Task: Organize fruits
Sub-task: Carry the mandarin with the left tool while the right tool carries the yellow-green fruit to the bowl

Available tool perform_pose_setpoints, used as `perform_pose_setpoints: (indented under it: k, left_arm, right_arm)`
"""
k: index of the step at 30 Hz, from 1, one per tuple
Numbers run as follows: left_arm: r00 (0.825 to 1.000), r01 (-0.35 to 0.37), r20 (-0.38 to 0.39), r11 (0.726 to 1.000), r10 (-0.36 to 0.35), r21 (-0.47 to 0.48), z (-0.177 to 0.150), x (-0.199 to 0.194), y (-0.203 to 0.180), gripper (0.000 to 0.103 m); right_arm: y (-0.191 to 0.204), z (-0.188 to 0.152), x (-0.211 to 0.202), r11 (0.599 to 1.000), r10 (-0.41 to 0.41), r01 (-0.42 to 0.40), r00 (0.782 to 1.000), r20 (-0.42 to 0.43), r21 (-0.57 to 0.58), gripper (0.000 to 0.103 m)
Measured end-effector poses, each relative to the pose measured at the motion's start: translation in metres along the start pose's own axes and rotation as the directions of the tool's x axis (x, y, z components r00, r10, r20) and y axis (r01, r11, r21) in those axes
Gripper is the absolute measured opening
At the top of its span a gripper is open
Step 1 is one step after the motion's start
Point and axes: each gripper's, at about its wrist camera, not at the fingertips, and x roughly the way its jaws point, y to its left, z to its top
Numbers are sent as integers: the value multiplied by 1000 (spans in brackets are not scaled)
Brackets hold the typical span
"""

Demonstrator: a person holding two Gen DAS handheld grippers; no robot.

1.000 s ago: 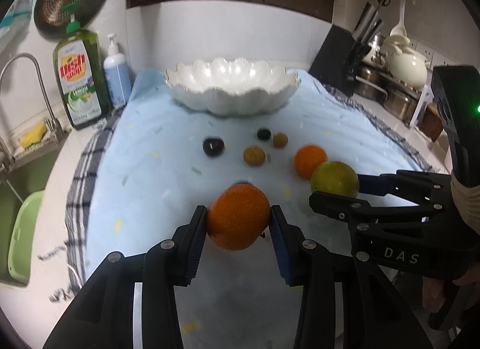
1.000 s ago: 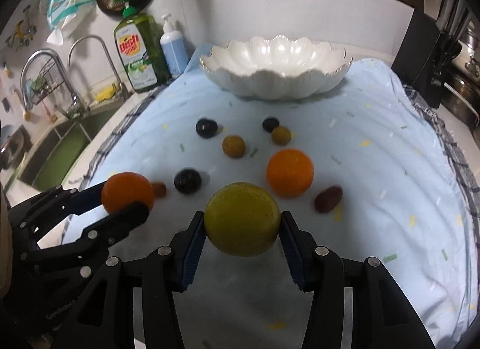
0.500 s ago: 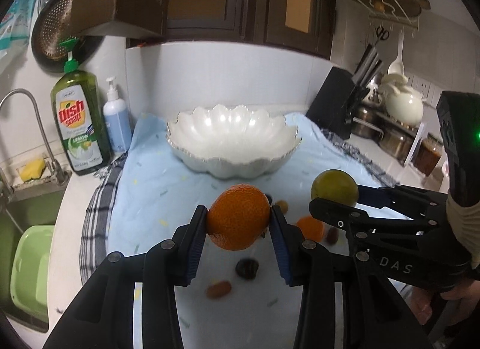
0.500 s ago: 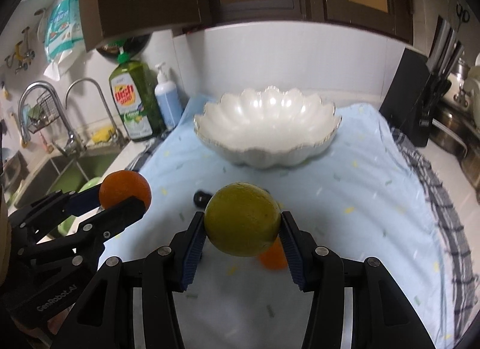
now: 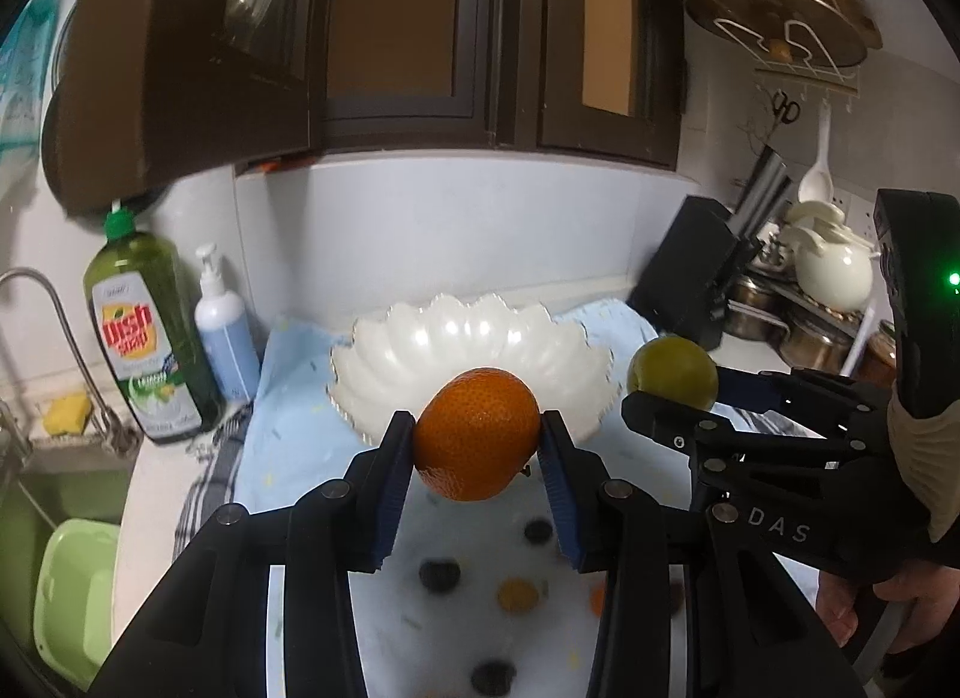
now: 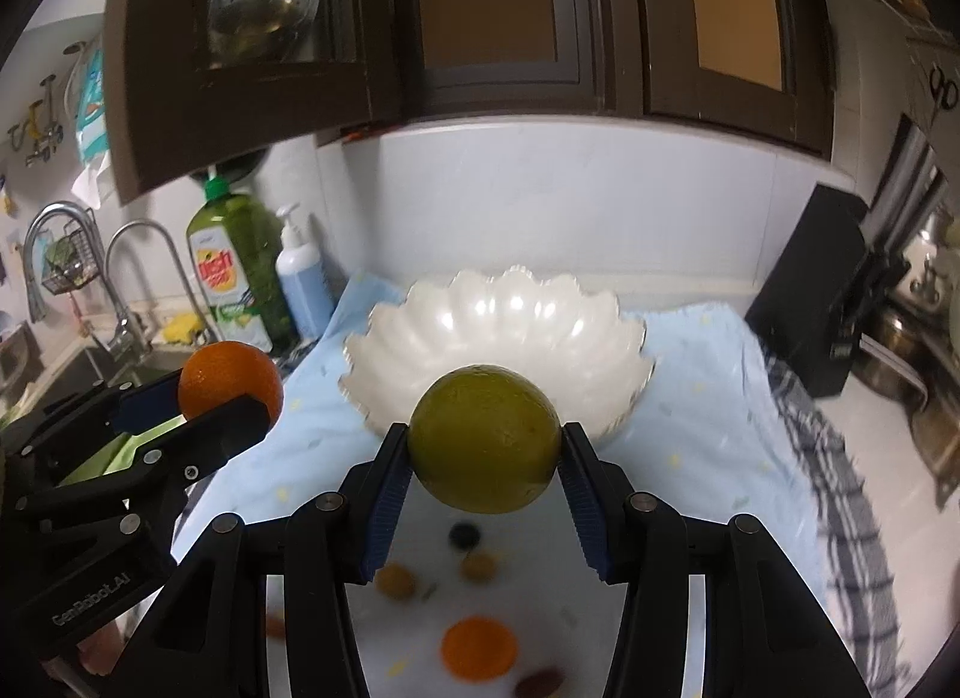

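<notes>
My left gripper (image 5: pixel 478 441) is shut on an orange (image 5: pixel 477 434) and holds it in the air in front of the white scalloped bowl (image 5: pixel 420 350). My right gripper (image 6: pixel 485 449) is shut on a green citrus fruit (image 6: pixel 483 439), also lifted in front of the bowl (image 6: pixel 510 320). Each gripper shows in the other's view: the right one with the green fruit (image 5: pixel 672 372), the left one with the orange (image 6: pixel 231 379). Several small fruits, among them a second orange (image 6: pixel 479 647) and a dark plum (image 5: pixel 440 575), lie on the light blue cloth (image 6: pixel 708 398) below.
A green dish soap bottle (image 5: pixel 150 332) and a blue pump bottle (image 5: pixel 223 332) stand left of the bowl, by the sink and faucet (image 6: pixel 144 284). A black knife block (image 5: pixel 690 272) and pots (image 5: pixel 822 332) stand at the right. Dark cabinets (image 5: pixel 420 26) hang overhead.
Both grippers have risen with their fruits and moved toward the bowl. The loose fruits on the cloth have dropped to the bottom of both views.
</notes>
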Motion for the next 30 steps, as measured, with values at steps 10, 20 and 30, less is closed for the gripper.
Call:
perform_pose_setpoints:
  k: [10, 20, 30]
  left_arm:
    - [999, -36, 0, 999, 36, 10, 37, 52, 2, 41]
    - [994, -53, -92, 998, 51, -17, 55, 126, 20, 41]
    - [968, -51, -247, 998, 39, -44, 49, 204, 36, 41]
  right_arm:
    - [-26, 37, 41, 1000, 15, -14, 1000, 7, -18, 51]
    - [-46, 60, 122, 999, 26, -28, 995, -99, -19, 51]
    - [-57, 64, 199, 999, 18, -29, 968, -250, -41, 51]
